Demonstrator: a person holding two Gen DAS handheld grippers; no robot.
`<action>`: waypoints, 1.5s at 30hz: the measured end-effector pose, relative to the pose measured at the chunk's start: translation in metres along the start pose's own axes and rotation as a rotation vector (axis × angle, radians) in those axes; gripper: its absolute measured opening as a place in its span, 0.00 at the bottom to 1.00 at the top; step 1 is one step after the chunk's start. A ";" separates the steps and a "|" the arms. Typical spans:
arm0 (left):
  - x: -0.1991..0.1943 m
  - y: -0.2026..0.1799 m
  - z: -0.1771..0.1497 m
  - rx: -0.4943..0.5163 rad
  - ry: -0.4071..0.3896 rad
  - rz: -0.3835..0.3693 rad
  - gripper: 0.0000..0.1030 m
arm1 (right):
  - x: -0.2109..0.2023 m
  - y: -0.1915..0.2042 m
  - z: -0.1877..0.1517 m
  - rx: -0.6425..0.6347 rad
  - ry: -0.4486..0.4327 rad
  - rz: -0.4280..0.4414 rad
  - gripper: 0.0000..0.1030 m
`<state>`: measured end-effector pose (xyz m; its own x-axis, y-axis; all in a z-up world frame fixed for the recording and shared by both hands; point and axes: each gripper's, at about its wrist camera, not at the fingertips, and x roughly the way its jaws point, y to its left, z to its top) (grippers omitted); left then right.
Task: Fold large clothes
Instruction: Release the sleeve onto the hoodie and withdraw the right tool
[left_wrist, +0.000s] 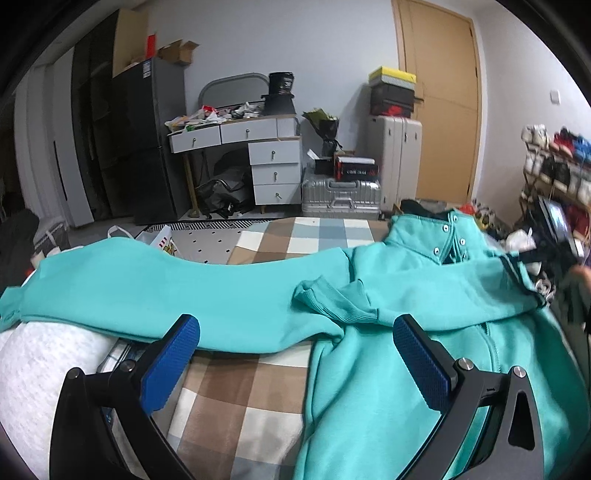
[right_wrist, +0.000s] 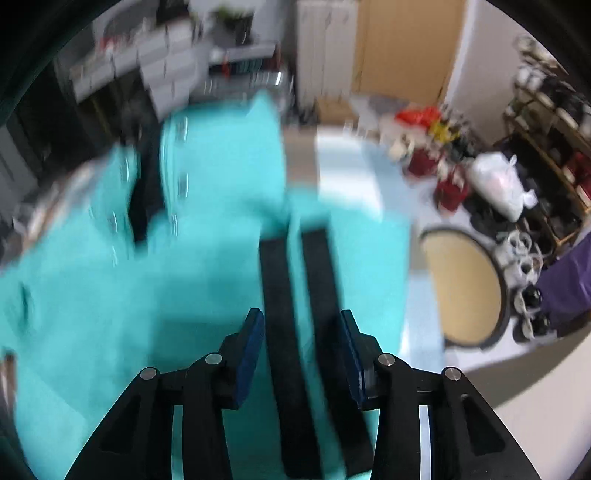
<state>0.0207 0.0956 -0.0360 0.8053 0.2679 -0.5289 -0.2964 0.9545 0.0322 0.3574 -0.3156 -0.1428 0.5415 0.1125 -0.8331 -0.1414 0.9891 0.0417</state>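
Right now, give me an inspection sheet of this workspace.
Surface: checked blanket on a bed, white pillow at left.
Job's things: teal hoodie spread out, one sleeve stretched left, the other folded across the chest.
Clutter: nothing seen on the bed.
Grippers: left gripper open, above the hoodie; right gripper part open around dark-striped fabric, view blurred.
Cables: nothing seen.
Surroundings: desk, suitcases, door, shoe rack.
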 end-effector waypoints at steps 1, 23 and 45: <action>0.001 -0.002 0.000 0.009 0.004 0.001 0.99 | 0.005 0.001 0.004 0.006 0.002 -0.010 0.39; -0.020 -0.015 0.003 -0.026 -0.056 0.015 0.99 | -0.204 0.030 -0.161 -0.290 -0.673 -0.280 0.80; -0.019 0.057 0.006 -0.120 -0.177 0.073 0.99 | -0.184 0.265 -0.202 -0.173 -0.900 0.071 1.00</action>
<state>-0.0082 0.1453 -0.0195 0.8537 0.3649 -0.3716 -0.4078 0.9121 -0.0413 0.0530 -0.0935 -0.0897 0.9575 0.2756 -0.0852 -0.2816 0.9572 -0.0674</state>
